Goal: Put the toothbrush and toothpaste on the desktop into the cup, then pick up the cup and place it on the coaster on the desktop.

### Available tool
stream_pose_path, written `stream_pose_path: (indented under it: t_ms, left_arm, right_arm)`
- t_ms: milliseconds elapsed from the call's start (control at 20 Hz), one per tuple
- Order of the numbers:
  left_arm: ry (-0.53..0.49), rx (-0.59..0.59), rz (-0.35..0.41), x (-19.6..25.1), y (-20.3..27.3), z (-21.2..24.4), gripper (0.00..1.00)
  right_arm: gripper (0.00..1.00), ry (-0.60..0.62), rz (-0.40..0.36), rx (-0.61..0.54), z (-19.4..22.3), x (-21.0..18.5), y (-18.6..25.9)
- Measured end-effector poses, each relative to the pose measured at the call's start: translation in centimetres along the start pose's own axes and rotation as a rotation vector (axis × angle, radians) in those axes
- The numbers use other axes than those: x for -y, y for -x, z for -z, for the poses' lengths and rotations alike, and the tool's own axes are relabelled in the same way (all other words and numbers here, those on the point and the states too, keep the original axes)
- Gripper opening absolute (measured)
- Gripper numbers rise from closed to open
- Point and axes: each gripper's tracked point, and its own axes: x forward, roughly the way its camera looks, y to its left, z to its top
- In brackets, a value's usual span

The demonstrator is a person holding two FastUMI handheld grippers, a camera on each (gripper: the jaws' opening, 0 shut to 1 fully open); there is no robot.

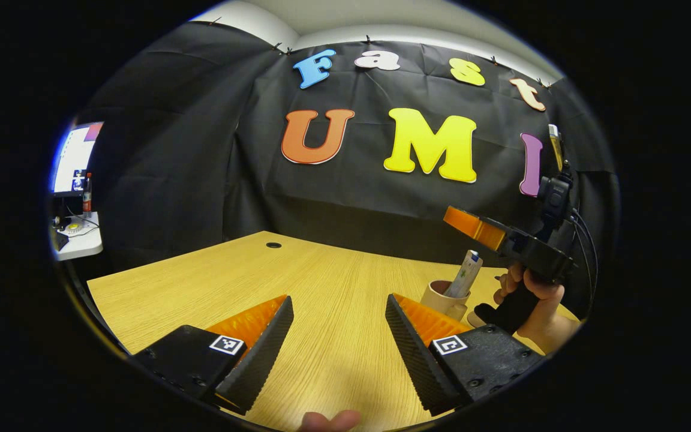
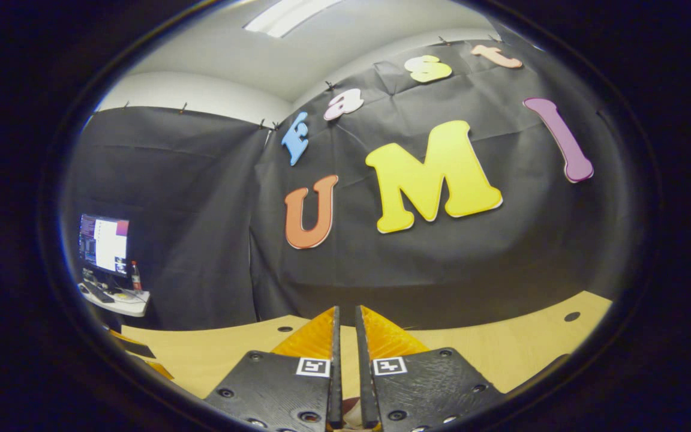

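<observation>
Left claw (image 1: 338, 336) gapes wide over bare wooden surface (image 1: 249, 276), nothing between its fingers. Farther right in the left gripper view: cup (image 1: 445, 298) standing upright on the surface, a toothpaste tube (image 1: 465, 274) leaning out over its rim. Toothbrush not made out; coaster not identified, though a dark shape just right of the cup's base is too hidden to name. Right claw (image 1: 471, 223) held by a hand (image 1: 534, 300) above and just right of the cup. In the right gripper view its fingers (image 2: 329, 360) stand nearly together, a slim gap left; whether anything sits in it, cannot tell.

Handling, as judged: cup looks ceramic, so rigid, weighty, smooth-walled and breakable. Grip across the wall or rim opposite the handle, keep it level so the light, soft tube doesn't tip out.
</observation>
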Motion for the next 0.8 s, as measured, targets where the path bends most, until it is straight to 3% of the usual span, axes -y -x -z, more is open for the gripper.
stream_pose_path:
  t_ms: [50,100,200,250,300,350,400,550,800]
  left_arm:
    - [-0.001,0.001,0.000,0.2,0.0,0.0,0.98]
    - [-0.004,0.001,0.001,0.3,0.0,-0.2,0.98]
    - [-0.007,0.003,0.002,0.7,0.2,-0.3,0.98]
    - [-0.008,0.008,0.004,0.9,0.3,-0.5,0.98]
    - [-0.011,0.014,0.004,1.1,0.5,-0.8,0.98]
    - [-0.014,0.018,0.006,1.5,0.6,-1.1,0.98]
    - [-0.017,0.023,0.011,1.9,0.7,-1.4,0.98]
    - [-0.036,0.021,0.030,3.2,0.8,-2.1,0.98]
    - [-0.059,-0.018,0.095,6.0,0.3,-3.3,0.98]
  right_arm:
    - [0.17,-0.008,-0.015,0.010,-0.4,-0.5,0.4]
    - [0.36,-0.008,-0.011,0.020,-1.0,-0.2,0.9]
    - [0.53,0.002,0.001,0.041,-1.9,0.4,1.7]
    - [0.53,0.005,-0.001,0.045,-2.3,0.5,2.2]
    - [0.67,0.013,0.005,0.047,-2.6,0.6,2.6]
    - [0.72,0.022,0.015,0.050,-3.0,1.1,3.1]
    - [0.83,0.031,0.022,0.054,-3.4,1.4,3.8]
    - [0.93,0.070,0.046,0.054,-4.4,2.7,6.3]
    - [0.94,0.148,0.078,0.009,-5.6,5.5,11.2]
